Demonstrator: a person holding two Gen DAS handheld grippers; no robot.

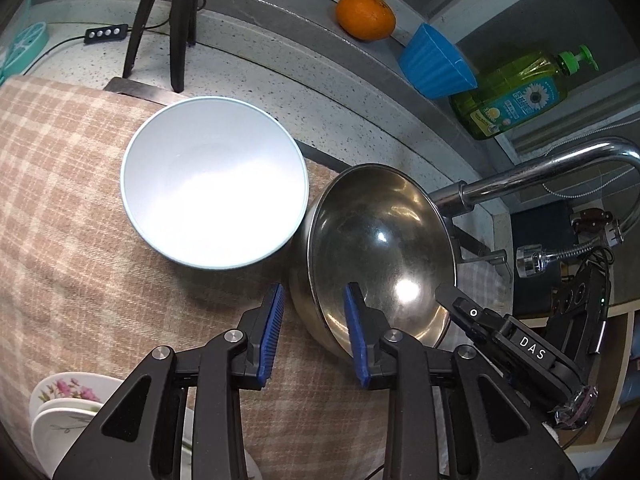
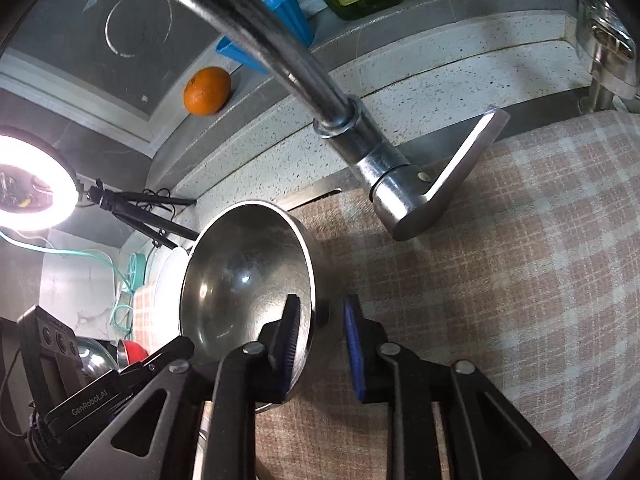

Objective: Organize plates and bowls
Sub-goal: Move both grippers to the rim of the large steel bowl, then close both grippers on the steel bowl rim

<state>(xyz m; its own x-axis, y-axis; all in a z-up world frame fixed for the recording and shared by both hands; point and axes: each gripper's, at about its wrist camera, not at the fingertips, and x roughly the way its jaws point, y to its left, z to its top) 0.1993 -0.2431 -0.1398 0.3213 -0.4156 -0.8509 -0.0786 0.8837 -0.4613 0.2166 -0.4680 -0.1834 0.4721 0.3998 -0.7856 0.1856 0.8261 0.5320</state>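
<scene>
You're on the shiny round steel bowl (image 1: 380, 256), sitting on the checked beige cloth (image 1: 80, 200) just beside the pale blue ceramic bowl (image 1: 214, 182). Both grippers straddle its rim — left gripper (image 1: 315, 334) and right gripper (image 2: 322, 346) — jaws apart, not yet pinching. Next, clamp and lift evenly.

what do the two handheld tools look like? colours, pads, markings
Both match: matte black linkage arms with round silver pivot pins, and ribbed blue pads inside each finger. The left tool shows this in its own view; the right tool likewise. Seen from the left camera, the right unit's black body carries white "DAS" lettering; from the right camera, the left unit reads "GenRobot.AI". No sleeves or hands visible.
</scene>
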